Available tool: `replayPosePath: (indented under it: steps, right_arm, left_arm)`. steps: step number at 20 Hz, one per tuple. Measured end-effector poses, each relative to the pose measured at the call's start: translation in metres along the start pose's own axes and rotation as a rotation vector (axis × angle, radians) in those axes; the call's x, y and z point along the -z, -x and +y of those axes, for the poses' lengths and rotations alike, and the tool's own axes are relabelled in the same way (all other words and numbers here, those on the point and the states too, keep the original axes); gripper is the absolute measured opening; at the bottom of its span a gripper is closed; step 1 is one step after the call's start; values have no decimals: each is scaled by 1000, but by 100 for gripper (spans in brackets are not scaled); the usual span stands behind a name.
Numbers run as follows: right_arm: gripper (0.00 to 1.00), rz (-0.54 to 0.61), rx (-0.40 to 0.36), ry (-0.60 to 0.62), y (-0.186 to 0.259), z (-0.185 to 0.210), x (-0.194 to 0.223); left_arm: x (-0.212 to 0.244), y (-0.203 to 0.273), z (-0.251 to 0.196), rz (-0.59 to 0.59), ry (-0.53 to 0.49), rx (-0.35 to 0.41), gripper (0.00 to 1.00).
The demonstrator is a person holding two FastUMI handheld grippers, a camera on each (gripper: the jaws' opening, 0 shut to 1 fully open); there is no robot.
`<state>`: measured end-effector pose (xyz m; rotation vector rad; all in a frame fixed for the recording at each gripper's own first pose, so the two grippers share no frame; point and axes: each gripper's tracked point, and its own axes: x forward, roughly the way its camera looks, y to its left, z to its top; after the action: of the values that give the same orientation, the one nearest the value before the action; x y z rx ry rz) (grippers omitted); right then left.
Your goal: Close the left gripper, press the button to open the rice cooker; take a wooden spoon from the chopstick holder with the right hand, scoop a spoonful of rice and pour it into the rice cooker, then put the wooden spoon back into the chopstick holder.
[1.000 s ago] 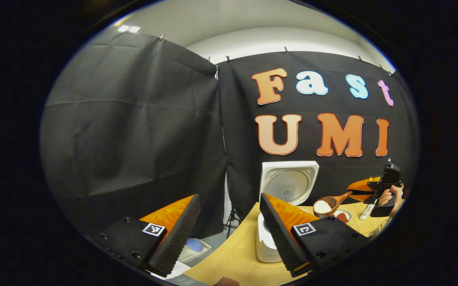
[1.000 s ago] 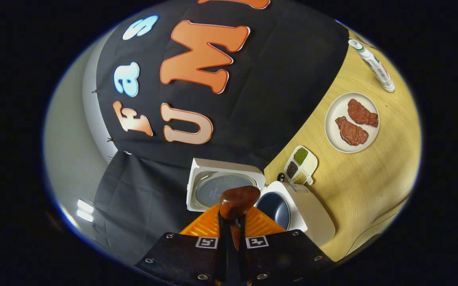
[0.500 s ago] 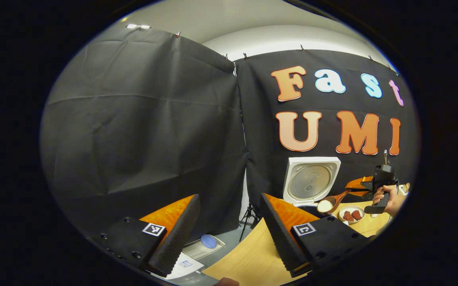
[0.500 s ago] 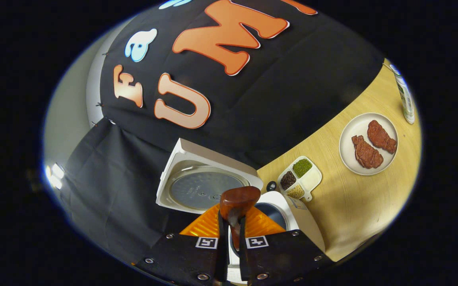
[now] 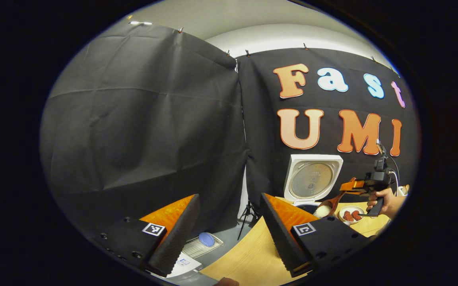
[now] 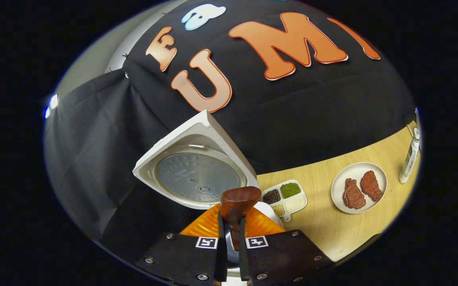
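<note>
Both fingers of the left gripper stand wide apart in the left gripper view, with nothing between them. Between and below them you see the edge of the wooden table. Farther to the right, the rice cooker stands on this table with its lid raised upright, the metal inner side facing the camera. Beside it a hand holds the right gripper, and the wooden spoon hangs down from it with the bowl tilted. White rice lies in the spoon, just above the opening of the cooker. A small plate with meat pieces is behind the spoon.

From the right gripper view, the right gripper is closed tight on the handle of the wooden spoon, both fingers pressing on it. The open lid of the rice cooker is directly ahead, and part of the white body is under the fingers. To the right on the table are a divided tray of beans, a plate with two meat pieces and a white bottle near the edge.
</note>
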<state>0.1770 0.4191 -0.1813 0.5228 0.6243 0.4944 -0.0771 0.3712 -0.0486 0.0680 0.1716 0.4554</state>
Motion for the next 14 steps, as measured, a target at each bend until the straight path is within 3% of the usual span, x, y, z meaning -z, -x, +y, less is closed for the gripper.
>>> replayPosePath:
  steps: [14]
  right_arm:
    - [11, -102, -47, 372, 13, 47, -27]
  left_arm:
    - [-1, -7, -7, -4, -16, 36, 100]
